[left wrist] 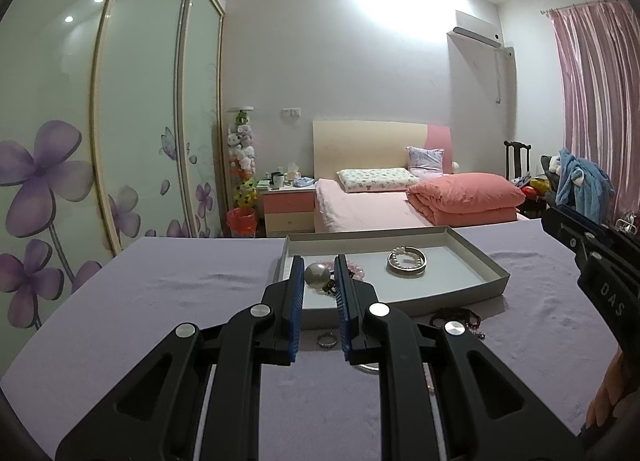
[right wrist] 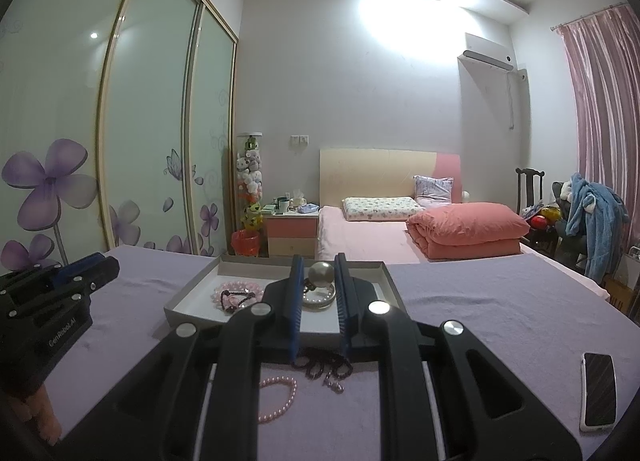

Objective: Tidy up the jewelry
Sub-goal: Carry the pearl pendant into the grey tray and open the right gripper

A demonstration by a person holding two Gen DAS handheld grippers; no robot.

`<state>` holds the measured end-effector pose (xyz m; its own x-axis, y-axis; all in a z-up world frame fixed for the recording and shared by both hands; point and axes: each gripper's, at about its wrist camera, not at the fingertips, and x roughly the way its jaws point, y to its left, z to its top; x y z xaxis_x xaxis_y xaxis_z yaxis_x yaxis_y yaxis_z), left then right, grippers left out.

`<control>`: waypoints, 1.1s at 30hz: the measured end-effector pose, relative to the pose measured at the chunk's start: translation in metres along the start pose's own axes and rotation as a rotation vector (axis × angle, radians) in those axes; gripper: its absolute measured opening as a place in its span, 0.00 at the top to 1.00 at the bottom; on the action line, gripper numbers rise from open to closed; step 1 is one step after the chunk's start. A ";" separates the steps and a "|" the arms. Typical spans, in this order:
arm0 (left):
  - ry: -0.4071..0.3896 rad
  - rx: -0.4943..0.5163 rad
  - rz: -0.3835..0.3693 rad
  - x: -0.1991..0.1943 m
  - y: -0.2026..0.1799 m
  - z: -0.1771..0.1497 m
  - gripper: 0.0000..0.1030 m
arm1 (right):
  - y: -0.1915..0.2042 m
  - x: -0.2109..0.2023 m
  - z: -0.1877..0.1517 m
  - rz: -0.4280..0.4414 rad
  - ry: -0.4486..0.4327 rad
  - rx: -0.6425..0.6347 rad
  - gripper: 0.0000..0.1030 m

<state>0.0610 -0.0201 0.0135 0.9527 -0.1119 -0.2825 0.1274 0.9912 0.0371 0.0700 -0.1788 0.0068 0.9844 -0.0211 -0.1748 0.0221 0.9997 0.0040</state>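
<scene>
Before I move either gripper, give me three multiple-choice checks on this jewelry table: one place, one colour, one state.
1. The silver ring lies: A in the tray; B on the cloth before the tray; C nowhere in view.
2. The loose pearl bracelet on the cloth is: A green; B pink; C black.
3. The phone: A stands upright; B lies flat, screen dark; C lies flat, screen lit.
Answers: B: the ring rests on purple cloth outside the tray; B: its beads are pink; B: it lies flat, unlit.

A phone is seen lying on the purple-covered table; beyond, a folded pink quilt is laid on the bed.
</scene>
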 end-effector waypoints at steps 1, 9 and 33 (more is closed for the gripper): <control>0.001 0.005 -0.002 0.005 -0.001 0.003 0.84 | 0.000 0.004 0.002 -0.002 -0.001 -0.001 0.84; 0.017 0.018 -0.003 0.053 -0.004 0.019 0.84 | -0.010 0.064 0.017 0.019 0.067 0.034 0.84; 0.317 -0.032 -0.078 0.183 -0.014 0.009 0.84 | -0.032 0.221 -0.014 0.079 0.458 0.219 0.84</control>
<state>0.2357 -0.0550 -0.0296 0.8064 -0.1643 -0.5681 0.1827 0.9829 -0.0249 0.2841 -0.2151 -0.0460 0.8081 0.1087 -0.5789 0.0353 0.9721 0.2318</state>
